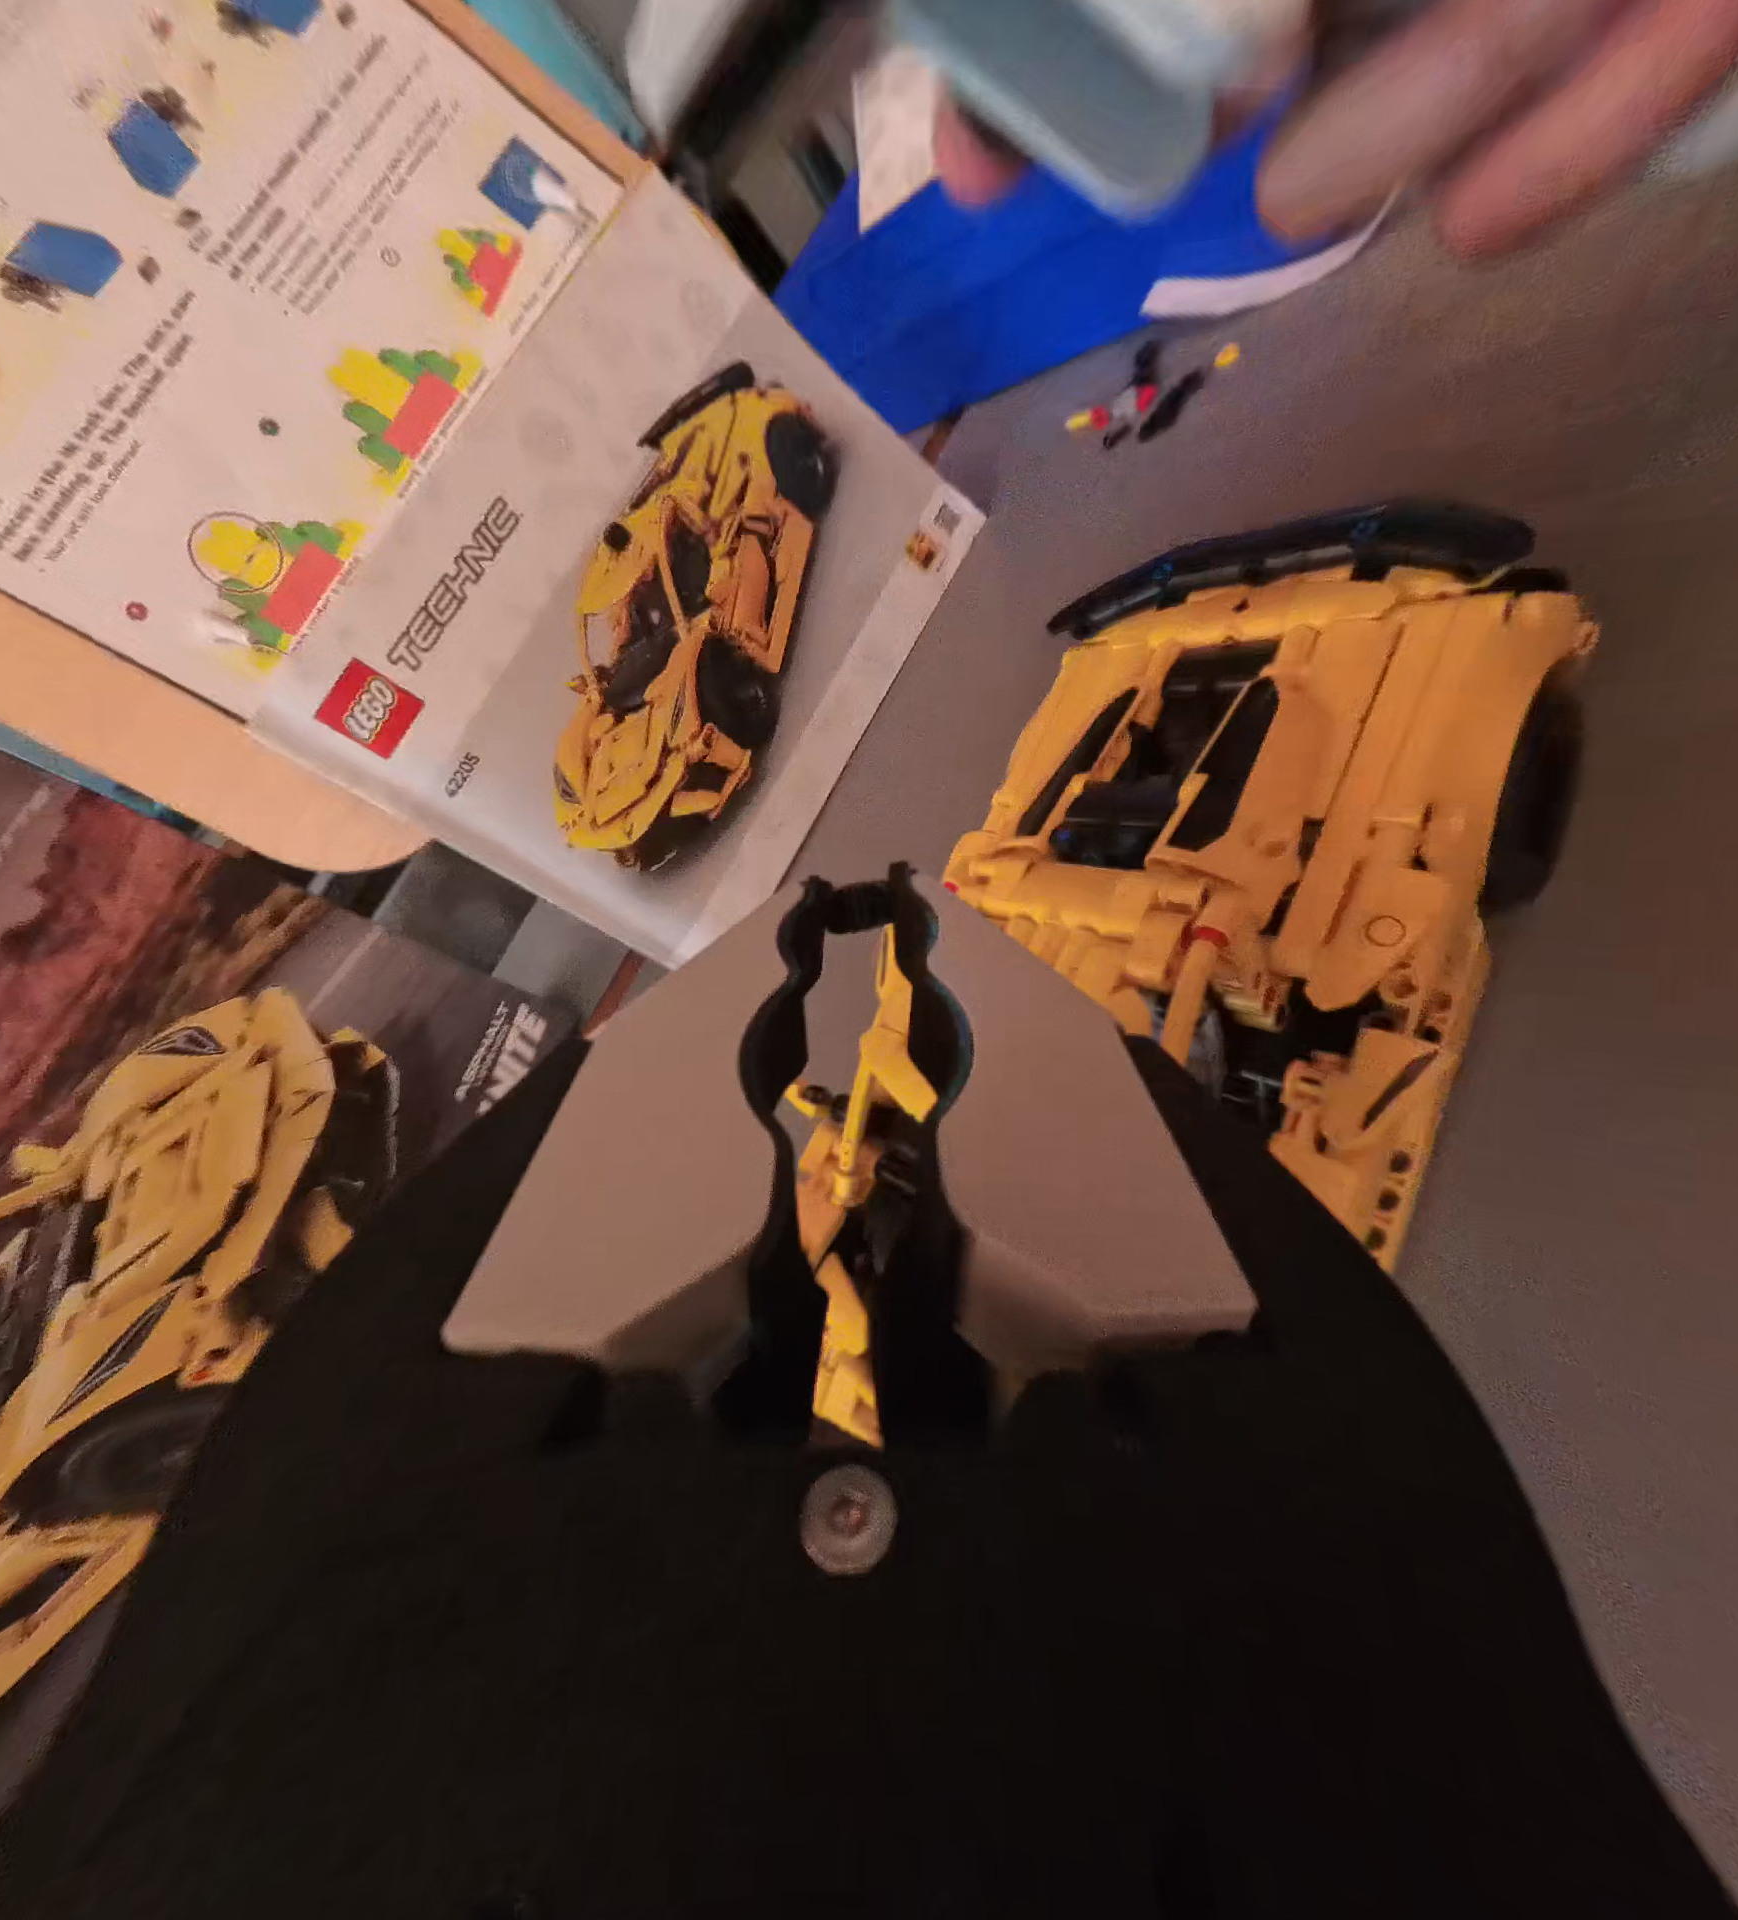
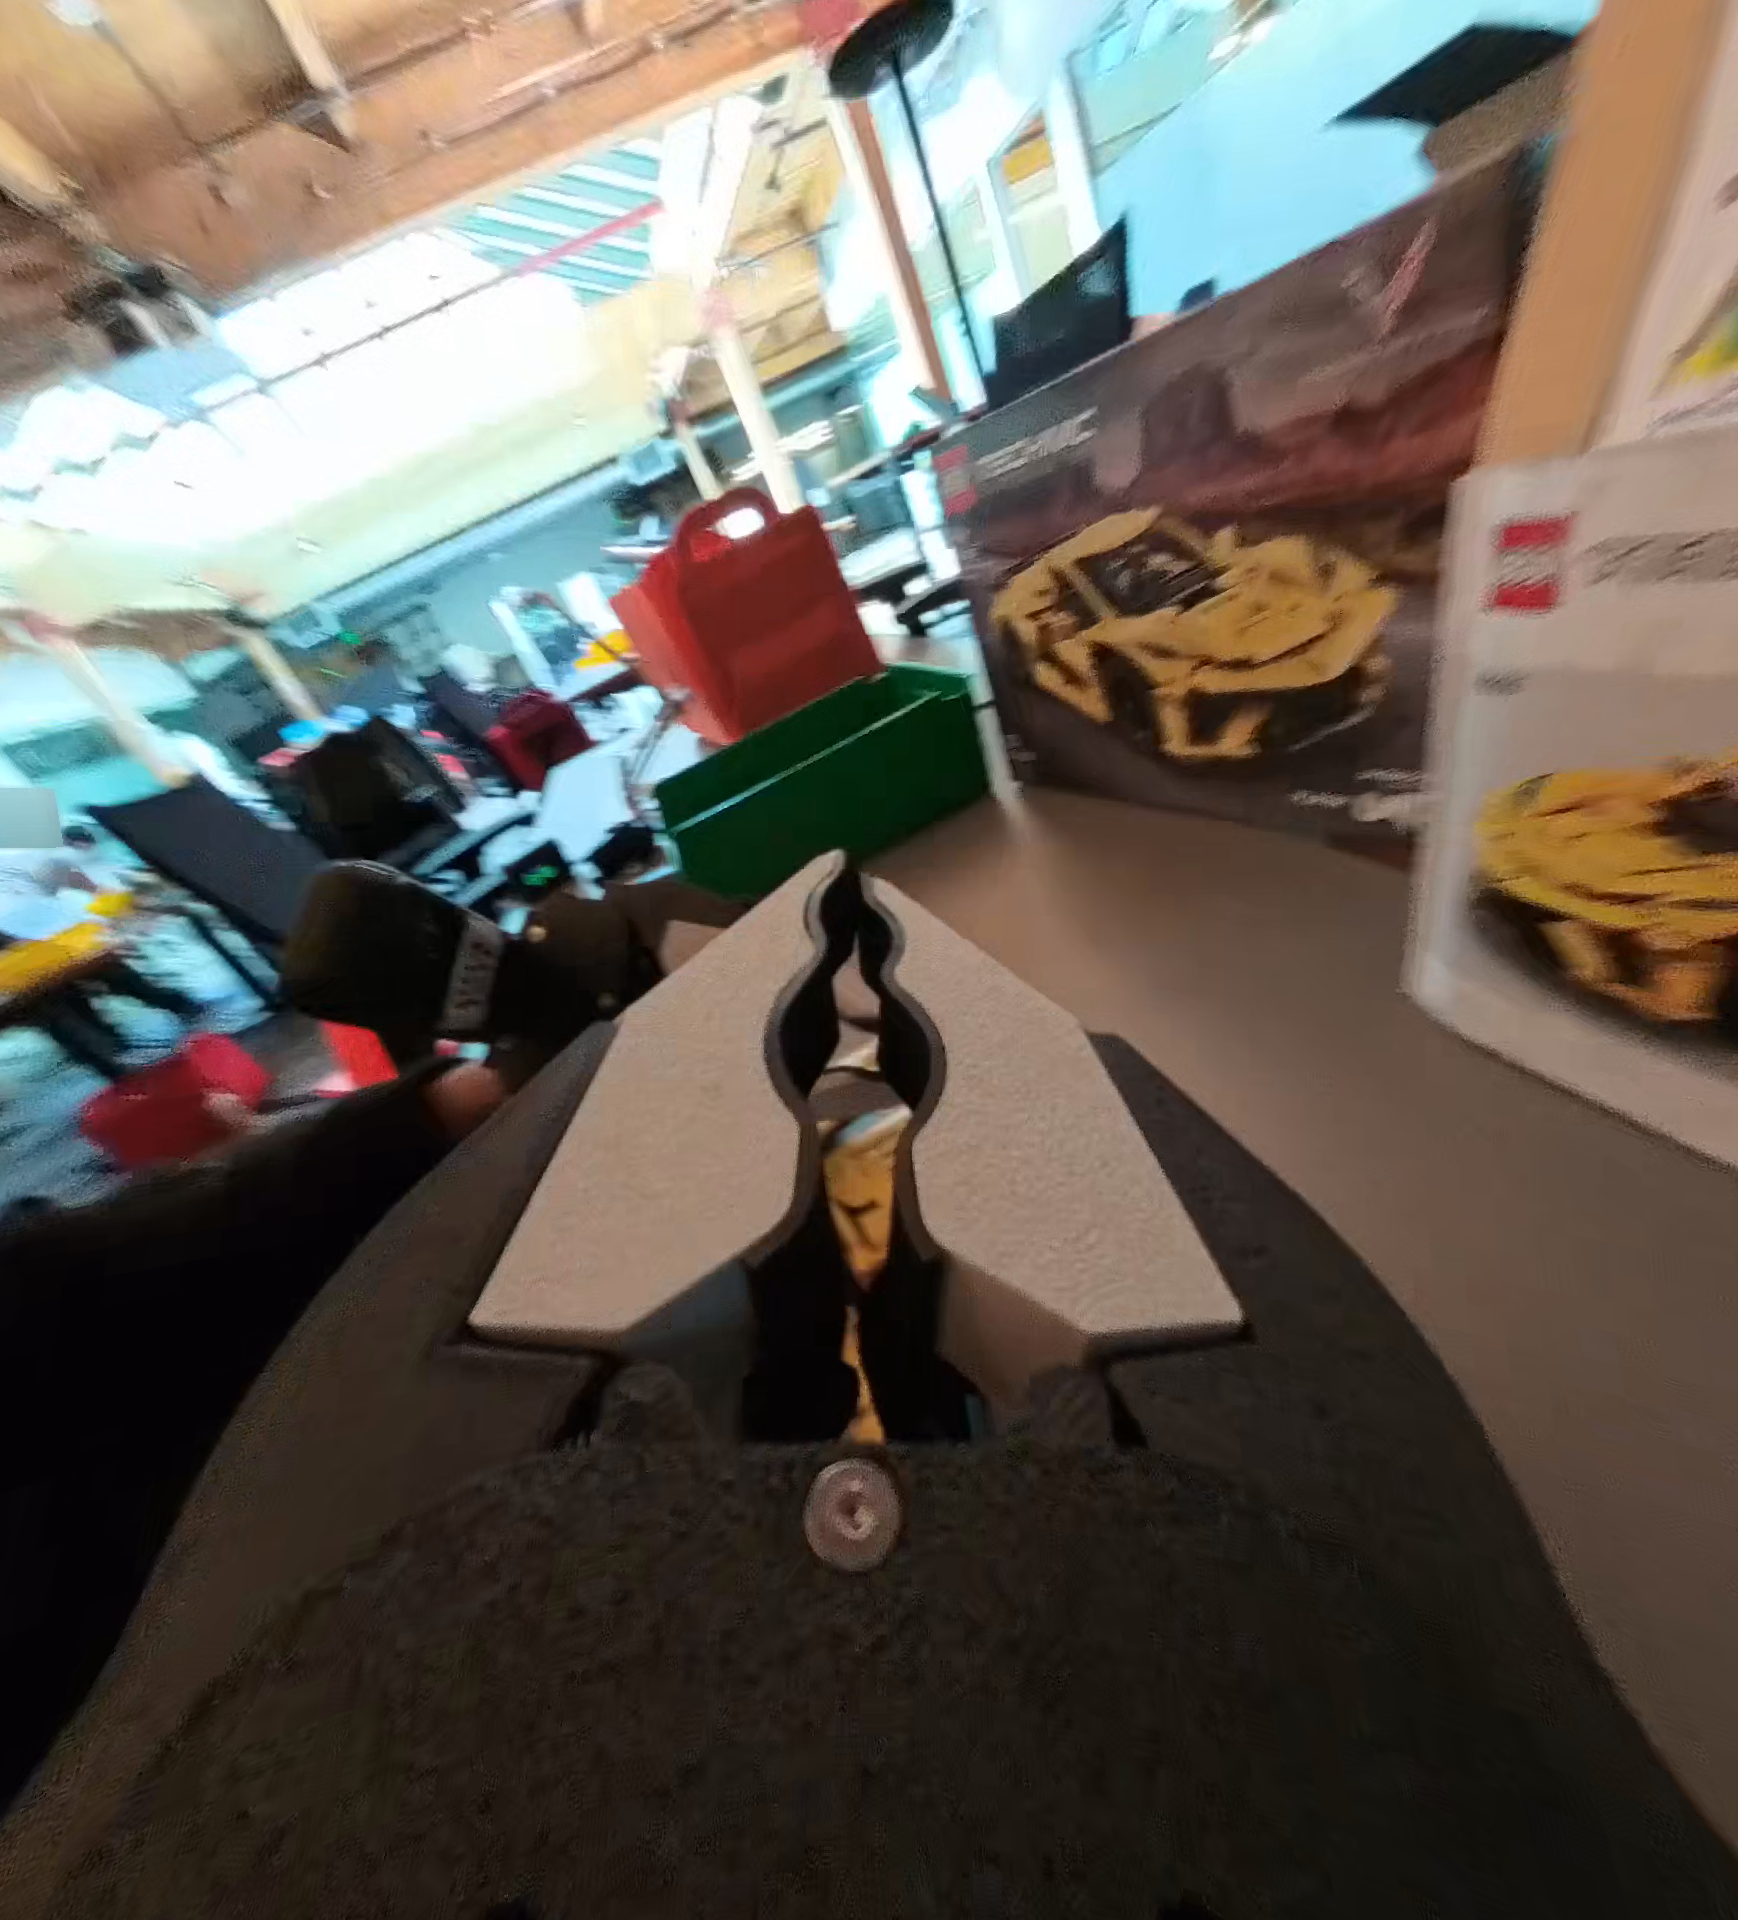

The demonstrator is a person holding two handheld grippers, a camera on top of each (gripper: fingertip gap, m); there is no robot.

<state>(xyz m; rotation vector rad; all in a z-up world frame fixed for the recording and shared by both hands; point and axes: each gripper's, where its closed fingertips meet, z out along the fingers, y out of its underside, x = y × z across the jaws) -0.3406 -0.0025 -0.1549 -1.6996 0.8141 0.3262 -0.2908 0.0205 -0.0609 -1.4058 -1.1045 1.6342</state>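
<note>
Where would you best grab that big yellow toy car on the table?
Probably from above, fingers across the yellow car's solid middle body, behind the open cockpit. It lies flat on the grey table; the loose-looking front panels seem likelier to pop off.

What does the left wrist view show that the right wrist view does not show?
Only the left wrist view: the yellow brick car on the grey table, loose small parts, a blurred hand, the left gripper shut on a yellow part. Only the right: the green bin, red bag, right gripper. Both: the booklet and set box.
</note>
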